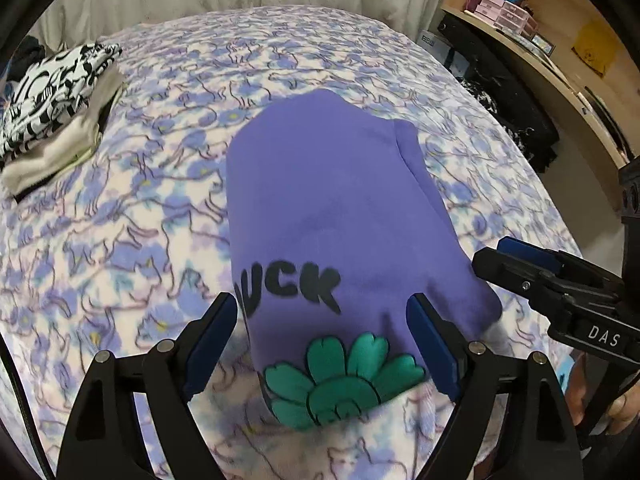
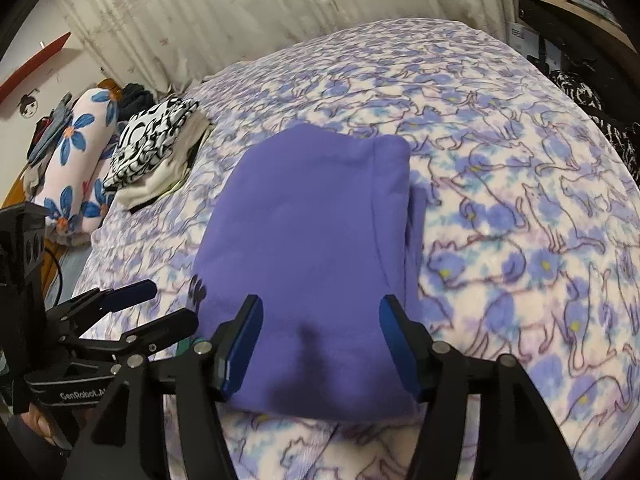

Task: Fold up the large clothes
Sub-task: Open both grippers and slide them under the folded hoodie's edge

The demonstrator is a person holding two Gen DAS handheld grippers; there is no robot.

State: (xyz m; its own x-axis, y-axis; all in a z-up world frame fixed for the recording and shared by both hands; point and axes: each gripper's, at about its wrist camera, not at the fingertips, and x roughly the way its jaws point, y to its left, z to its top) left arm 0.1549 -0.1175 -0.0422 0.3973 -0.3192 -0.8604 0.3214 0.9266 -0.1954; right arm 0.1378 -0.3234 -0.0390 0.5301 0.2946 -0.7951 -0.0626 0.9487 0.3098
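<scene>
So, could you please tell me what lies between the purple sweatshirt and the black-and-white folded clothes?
Only bare cat-print blanket lies between the purple sweatshirt and the black-and-white folded clothes; both wrist views show that stretch, with nothing else on it.

- The left wrist fisheye looks forward and down along its own two black fingers, close over the near edge of the folded purple fleece garment on the bed with the blue-and-white cat-print blanket.
- The right wrist fisheye faces the same way — equally close, set to the right.
- Both views share the garment, the blanket and the black-and-white patterned folded stack — and each shows the other gripper at its edge.
</scene>
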